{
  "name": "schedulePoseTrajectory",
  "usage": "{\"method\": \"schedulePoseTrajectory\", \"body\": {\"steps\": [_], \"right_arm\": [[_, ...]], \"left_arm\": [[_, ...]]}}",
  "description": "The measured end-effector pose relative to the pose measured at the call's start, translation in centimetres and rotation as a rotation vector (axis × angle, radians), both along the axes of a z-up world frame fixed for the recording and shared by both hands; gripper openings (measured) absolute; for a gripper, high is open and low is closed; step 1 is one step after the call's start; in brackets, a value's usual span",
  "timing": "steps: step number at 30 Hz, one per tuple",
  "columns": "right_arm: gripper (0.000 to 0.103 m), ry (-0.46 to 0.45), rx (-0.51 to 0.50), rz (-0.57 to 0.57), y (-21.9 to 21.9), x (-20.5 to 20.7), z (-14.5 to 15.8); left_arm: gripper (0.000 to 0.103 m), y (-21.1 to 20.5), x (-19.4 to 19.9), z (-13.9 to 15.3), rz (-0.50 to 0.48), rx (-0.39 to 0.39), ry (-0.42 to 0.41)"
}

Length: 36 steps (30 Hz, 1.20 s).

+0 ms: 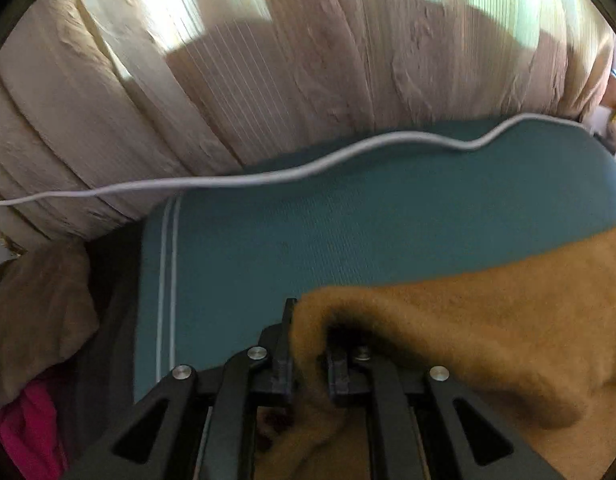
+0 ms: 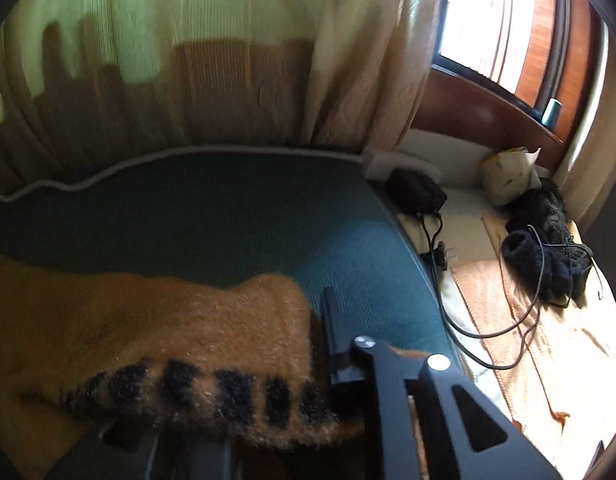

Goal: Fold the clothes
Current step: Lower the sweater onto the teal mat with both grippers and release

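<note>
Your left hand-held gripper [image 1: 308, 344] has its black jaws nearly together, pinching a fold of the fuzzy mustard-orange knitted garment [image 1: 488, 320]; the cloth bunches between and over the two fingers. Your right hand-held gripper [image 2: 267, 360] sits at the other end of the same garment [image 2: 147, 320], where a band of black stripes [image 2: 227, 396] runs across the knit. Only its right-hand finger [image 2: 332, 320] is visible, the other is buried under cloth, so you cannot tell from the view whether the jaws press the fabric or stand slack. The garment lies spread on a teal ribbed mat [image 1: 348, 240], near the lower edge of both views. A white cable [image 1: 267, 178] runs along the mat's far edge, in front of cream curtains [image 1: 227, 80]. Right of the mat: a black adapter [image 2: 414, 196], dark cords [image 2: 488, 334], a black knitted heap [image 2: 548, 248]
</note>
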State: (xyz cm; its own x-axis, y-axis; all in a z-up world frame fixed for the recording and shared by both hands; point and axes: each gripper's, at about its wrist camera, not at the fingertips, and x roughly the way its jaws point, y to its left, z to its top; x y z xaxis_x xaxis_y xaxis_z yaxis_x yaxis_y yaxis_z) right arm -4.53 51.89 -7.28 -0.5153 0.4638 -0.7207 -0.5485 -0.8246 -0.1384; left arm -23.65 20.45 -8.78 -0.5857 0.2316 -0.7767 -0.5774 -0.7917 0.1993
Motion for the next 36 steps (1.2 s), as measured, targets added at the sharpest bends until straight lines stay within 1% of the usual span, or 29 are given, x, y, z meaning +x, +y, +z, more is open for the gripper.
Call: {"method": "schedulePoseTrajectory", "body": {"steps": [1,2,4,5,6,7,8,12,14,16,18,20,21,23,25,27,29,30,31,34,36], "right_arm": [[0.041,-0.015,0.007,-0.001,0.0,-0.1,-0.2],[0.044,-0.03,0.013,-0.002,0.0,-0.1,-0.4],[0.057,-0.053,0.019,0.003,0.0,0.2,-0.4],[0.06,-0.059,0.017,0.007,0.1,0.5,-0.4],[0.065,-0.063,0.012,0.011,0.1,0.9,-0.3],[0.068,-0.067,0.007,0.015,0.1,1.3,-0.2],[0.068,-0.066,0.002,0.022,0.1,1.8,0.0],[0.074,-0.053,0.02,0.078,-1.6,4.5,1.0],[0.075,-0.046,0.032,0.122,-3.4,5.7,1.5],[0.075,-0.042,0.023,0.196,-5.3,6.0,1.7],[0.076,-0.044,0.008,0.3,-7.8,5.7,1.8],[0.078,-0.045,-0.052,0.43,-10.3,5.3,1.8],[0.078,-0.051,-0.082,0.485,-11.3,5.0,1.7],[0.078,-0.079,-0.106,0.565,-13.0,3.9,1.2],[0.078,-0.115,-0.132,0.61,-13.9,2.6,0.4],[0.078,-0.143,-0.175,0.614,-13.6,0.9,-0.6],[0.078,-0.164,-0.227,0.579,-12.5,-1.0,-1.6],[0.078,-0.174,-0.237,0.551,-11.8,-2.0,-2.1],[0.078,-0.182,-0.239,0.519,-11.1,-3.0,-2.6],[0.078,-0.158,-0.211,0.466,-10.0,-5.8,-2.6],[0.078,-0.131,-0.193,0.414,-9.2,-8.0,-2.4]], "left_arm": [[0.014,-0.1,-0.1,-0.1,-0.004,0.002,-0.008],[0.014,-0.2,-0.2,0.0,-0.009,0.006,-0.018],[0.019,-0.7,-0.1,0.1,-0.012,0.015,-0.029],[0.028,-1.1,-0.1,0.2,-0.009,0.02,-0.032],[0.043,-1.6,-0.1,0.3,-0.007,0.024,-0.036],[0.054,-2.3,0.1,0.6,0.003,0.031,-0.027],[0.067,-3.1,0.4,0.8,0.012,0.038,-0.017],[0.067,-6.0,1.9,2.4,0.024,0.065,0.005],[0.067,-6.9,2.9,3.2,0.025,0.069,0.02],[0.067,-7.4,4.6,4.2,0.002,0.085,0.029],[0.067,-7.3,6.2,4.9,-0.044,0.1,0.037],[0.067,-6.9,7.5,5.3,-0.091,0.116,0.038],[0.067,-6.5,8.3,5.3,-0.128,0.126,0.023],[0.067,-5.6,9.3,5.0,-0.196,0.13,-0.016],[0.067,-4.3,9.6,3.9,-0.233,0.098,-0.027],[0.067,-3.0,10.0,2.7,-0.269,0.065,-0.037],[0.067,-2.1,9.0,1.6,-0.254,0.048,-0.054],[0.067,-1.8,8.4,1.1,-0.238,0.043,-0.06],[0.067,-1.5,7.5,0.7,-0.213,0.036,-0.059],[0.067,-0.4,5.3,-0.3,-0.143,0.018,-0.057],[0.067,0.1,3.6,-0.3,-0.103,0.03,-0.056]]}}
